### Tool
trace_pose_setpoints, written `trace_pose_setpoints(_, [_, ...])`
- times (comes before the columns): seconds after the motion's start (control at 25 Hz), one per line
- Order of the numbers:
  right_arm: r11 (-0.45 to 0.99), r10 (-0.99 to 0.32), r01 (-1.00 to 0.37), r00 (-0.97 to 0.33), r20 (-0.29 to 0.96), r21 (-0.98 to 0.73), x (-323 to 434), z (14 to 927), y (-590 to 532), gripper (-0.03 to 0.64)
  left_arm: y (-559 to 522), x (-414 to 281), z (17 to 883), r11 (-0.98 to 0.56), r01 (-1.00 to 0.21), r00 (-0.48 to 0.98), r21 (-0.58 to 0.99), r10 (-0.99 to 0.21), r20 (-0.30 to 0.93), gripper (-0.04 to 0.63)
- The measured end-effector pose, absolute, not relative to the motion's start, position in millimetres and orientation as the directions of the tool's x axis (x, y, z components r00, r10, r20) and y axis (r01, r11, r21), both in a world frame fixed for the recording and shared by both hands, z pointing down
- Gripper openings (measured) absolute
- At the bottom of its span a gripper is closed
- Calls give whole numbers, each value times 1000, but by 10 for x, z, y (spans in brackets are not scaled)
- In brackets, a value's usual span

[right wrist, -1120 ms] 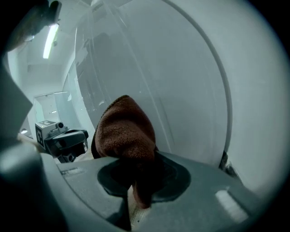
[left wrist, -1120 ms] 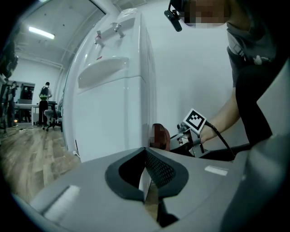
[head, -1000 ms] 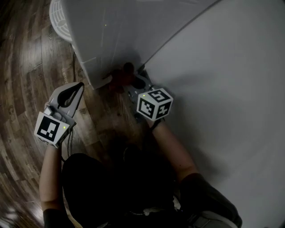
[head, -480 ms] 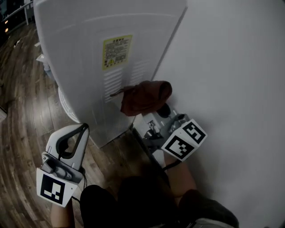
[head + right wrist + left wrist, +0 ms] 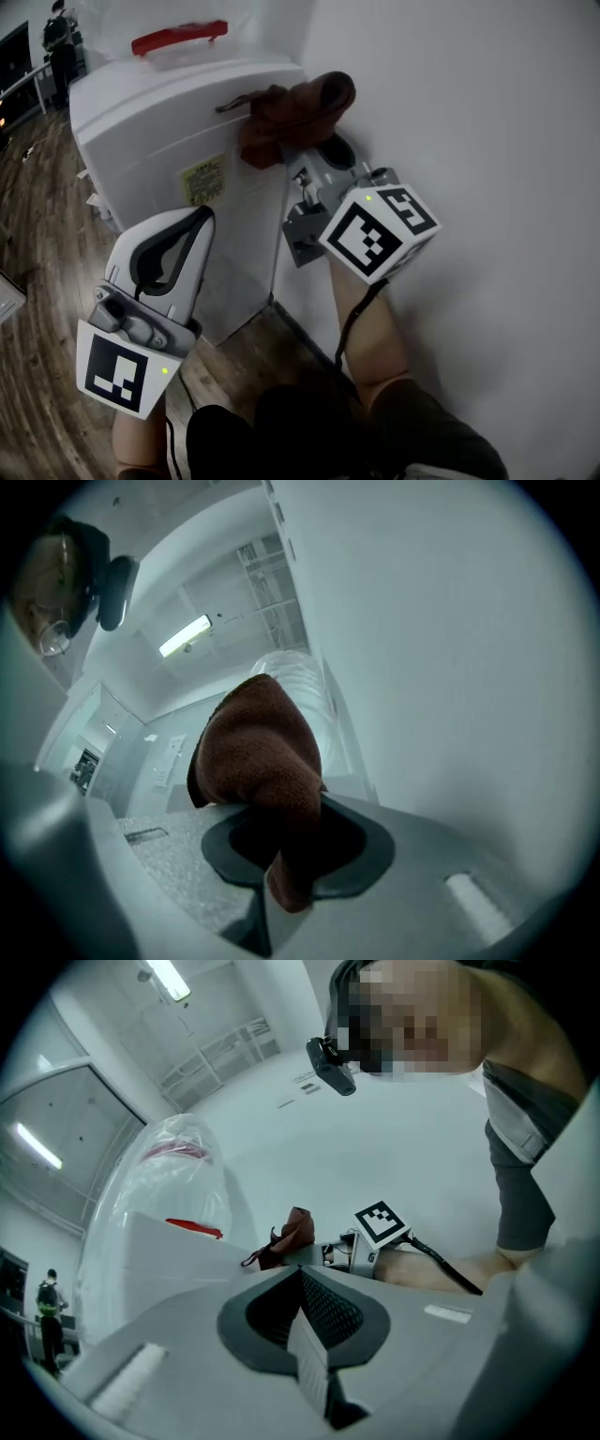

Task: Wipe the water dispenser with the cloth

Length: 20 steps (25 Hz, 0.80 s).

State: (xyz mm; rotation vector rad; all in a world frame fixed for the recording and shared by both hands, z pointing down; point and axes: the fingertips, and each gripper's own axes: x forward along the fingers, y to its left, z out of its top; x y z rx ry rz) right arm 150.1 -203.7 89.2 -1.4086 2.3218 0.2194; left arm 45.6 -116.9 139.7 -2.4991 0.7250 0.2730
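The white water dispenser (image 5: 178, 141) stands beside the wall, its back panel with a yellow label (image 5: 202, 180) facing me. A bottle with a red handle (image 5: 178, 36) sits on top, wrapped in clear plastic (image 5: 173, 1180). My right gripper (image 5: 311, 152) is shut on a brown cloth (image 5: 295, 108), which presses against the dispenser's upper rear corner. The right gripper view has the cloth (image 5: 264, 757) bunched between the jaws of the right gripper (image 5: 281, 832). My left gripper (image 5: 199, 220) hangs lower left, shut with nothing in it; in its own view the left gripper (image 5: 302, 1277) points toward the cloth (image 5: 289, 1235).
A white wall (image 5: 487, 122) runs close along the right of the dispenser, leaving a narrow gap. Wooden floor (image 5: 37, 253) spreads to the left. A person (image 5: 59, 33) stands far back at the left. A black cable (image 5: 356, 314) hangs from the right gripper.
The right gripper has carried the cloth up the dispenser's back, from its foot to its top corner. The left gripper has risen too, still shut.
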Motion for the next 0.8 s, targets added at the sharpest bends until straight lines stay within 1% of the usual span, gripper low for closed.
trace_pose_setpoints(0.12, [434, -846, -895, -366, -387, -101, 1560, 1091, -2155, 60, -1144, 528, 1556, -750, -531, 846, -395, -439, -303, 18])
trace_pose_setpoints(0.28, [416, -890, -901, -375, -259, -126, 1533, 1825, -2160, 60, -1033, 581, 2137, -797, -472, 882, -378, -425, -204, 18])
trace_pose_setpoints(0.52, [340, -940, -917, -338, -47, -210, 1542, 3436, -2273, 60, -1002, 503, 3476, -874, -413, 909, -257, -412, -57, 18])
trace_pose_setpoints(0.68, [302, -936, -921, -335, 108, -245, 1512, 4501, -2270, 60, -962, 449, 4321, -902, -398, 910, -166, -411, 55, 18])
trace_pose_setpoints(0.8, [269, -919, -926, -329, 216, -266, 1509, 5183, -2254, 60, -962, 386, 4792, -917, -385, 914, -104, -395, 98, 18])
